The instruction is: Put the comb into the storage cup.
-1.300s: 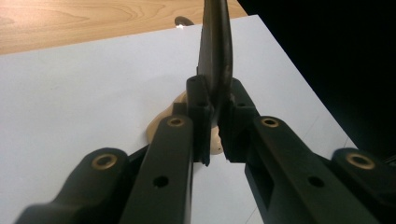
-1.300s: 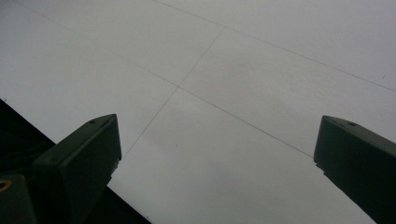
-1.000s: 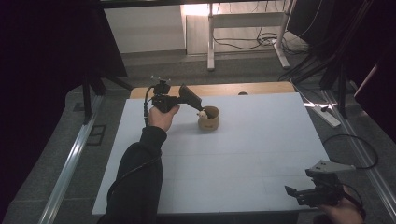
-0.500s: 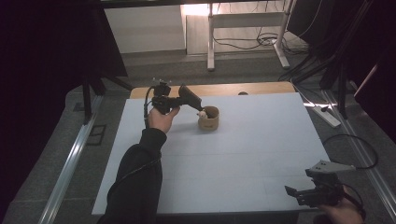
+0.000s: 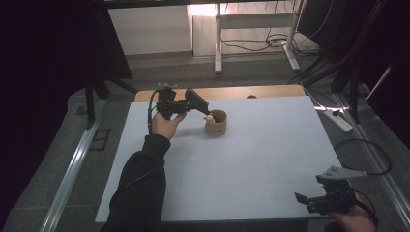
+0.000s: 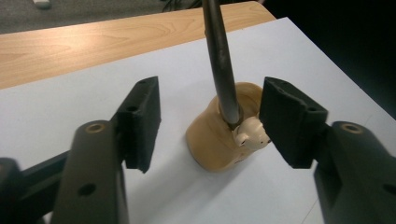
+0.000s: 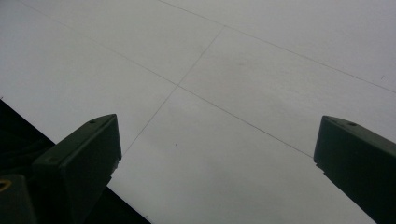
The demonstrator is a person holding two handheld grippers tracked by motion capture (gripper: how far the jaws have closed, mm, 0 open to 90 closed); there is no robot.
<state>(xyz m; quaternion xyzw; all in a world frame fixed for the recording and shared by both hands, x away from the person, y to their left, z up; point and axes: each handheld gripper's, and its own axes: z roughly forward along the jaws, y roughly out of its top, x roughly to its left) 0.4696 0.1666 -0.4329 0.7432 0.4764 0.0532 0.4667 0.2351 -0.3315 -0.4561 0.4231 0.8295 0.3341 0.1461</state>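
A small tan cup (image 5: 216,123) stands on the white table top (image 5: 251,159) near its far left. In the left gripper view a dark rod (image 6: 219,56) leans up out of the cup (image 6: 210,140), with a small cream figure (image 6: 251,135) at its lower end on the rim. My left gripper (image 5: 203,107) hovers level just left of the cup. Its jaws have just been opening, and they stand apart on either side of the rod without touching it (image 6: 212,98). At the near right corner my right gripper (image 5: 309,200) is open over bare table (image 7: 217,123).
A strip of wooden table (image 5: 232,92) runs behind the white top. Cables and a power strip (image 5: 338,121) lie on the floor at the right. A desk frame (image 5: 251,29) stands farther back. The table's near edge passes just under the right gripper.
Both hands keep their places. From above, the left gripper's jaws look barely different, and the cup stands where it stood.
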